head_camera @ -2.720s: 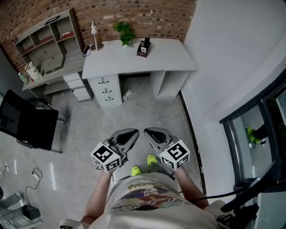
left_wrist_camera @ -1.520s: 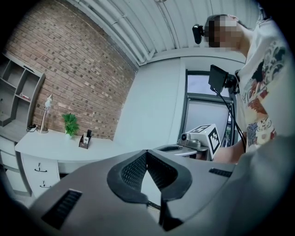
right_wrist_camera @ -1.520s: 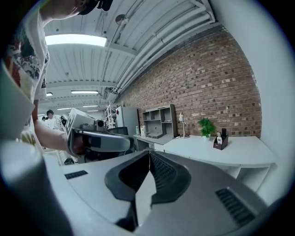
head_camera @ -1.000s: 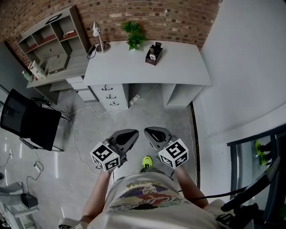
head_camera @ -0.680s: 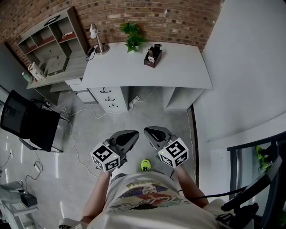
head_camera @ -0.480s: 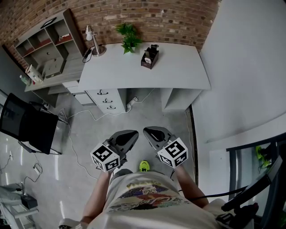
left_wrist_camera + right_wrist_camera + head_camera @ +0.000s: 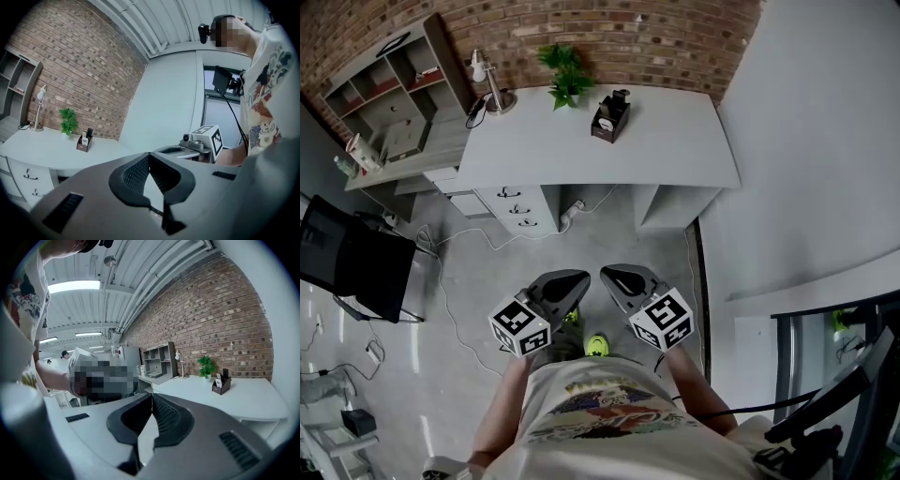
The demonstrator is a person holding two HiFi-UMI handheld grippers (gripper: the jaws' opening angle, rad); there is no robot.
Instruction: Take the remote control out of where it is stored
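Against the far brick wall point(image 7: 581, 28) stands a wide white table point(image 7: 675, 141), well apart from both grippers, with bare grey floor point(image 7: 619, 234) between. To the left of the table is a grey shelf unit point(image 7: 389, 94), and nearer on that side a black chair point(image 7: 352, 267). Under the table's left half sits a white set of drawers point(image 7: 514, 202), from which a cable point(image 7: 450, 300) trails over the floor. The person holds the left gripper point(image 7: 567, 284) and the right gripper point(image 7: 623, 279) side by side in front of their body, both aimed towards the table. Each gripper's own view shows its jaws closed tip to tip with nothing between them. On the back of the table a small green plant point(image 7: 562, 75) stands near the wall, with a desk lamp point(image 7: 487, 80) further left at the corner. Just right of the plant is a small brown holder point(image 7: 606, 120), and the remote control point(image 7: 615, 97) is in it. The dark remote control stands on end in the holder's rear slot, its long axis upright and its top end sticking up above the rim. In the right gripper view a pale item shows in the holder's front part, just in front of the remote control point(image 7: 225, 373).
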